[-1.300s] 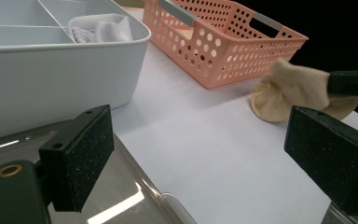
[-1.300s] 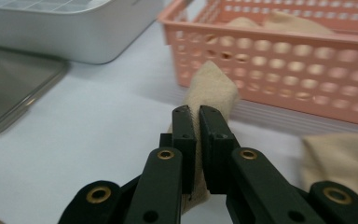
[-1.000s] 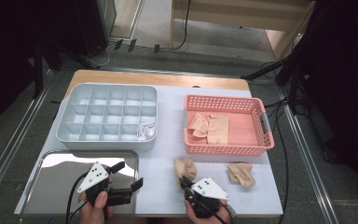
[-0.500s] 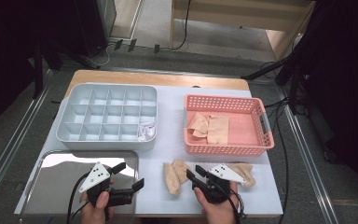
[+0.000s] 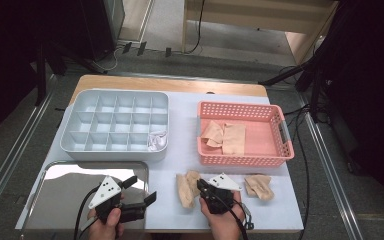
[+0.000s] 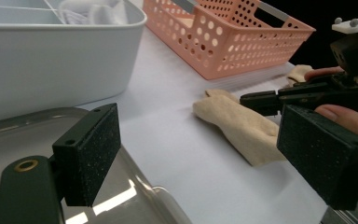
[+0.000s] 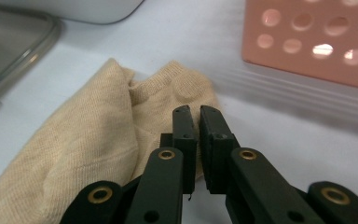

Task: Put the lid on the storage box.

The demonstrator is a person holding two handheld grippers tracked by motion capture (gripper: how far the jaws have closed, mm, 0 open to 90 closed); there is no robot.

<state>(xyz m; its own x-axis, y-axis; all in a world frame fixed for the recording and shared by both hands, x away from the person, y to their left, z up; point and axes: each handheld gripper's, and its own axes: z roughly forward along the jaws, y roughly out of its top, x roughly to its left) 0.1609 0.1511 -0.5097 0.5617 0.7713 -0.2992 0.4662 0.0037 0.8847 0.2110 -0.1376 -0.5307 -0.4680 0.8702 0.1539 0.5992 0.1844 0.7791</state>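
Observation:
A beige sock (image 5: 185, 187) lies flat on the white tabletop near the front edge, also seen in the left gripper view (image 6: 242, 126). My right gripper (image 5: 200, 186) rests at the sock's right edge. Its jaws have just been closing and now stand shut (image 7: 196, 112) over the sock (image 7: 98, 140); whether fabric is pinched between them I cannot tell. My left gripper (image 5: 141, 190) hovers over the corner of the metal tray (image 5: 70, 170). Its jaws (image 6: 205, 154) have just closed a little but stand open with nothing between them. A second beige sock (image 5: 258, 186) lies to the right.
A pink perforated basket (image 5: 245, 160) behind the socks holds more beige socks. A grey compartment box (image 5: 112, 155) at the back left has a white item (image 5: 157, 141) in its near right cell. The table's front edge runs just under both hands.
The sock, bunched at the right gripper a second ago, now lies spread on the table. The right gripper opened, shifted right, then came back left to the sock's edge and shut. The left hand stayed put.

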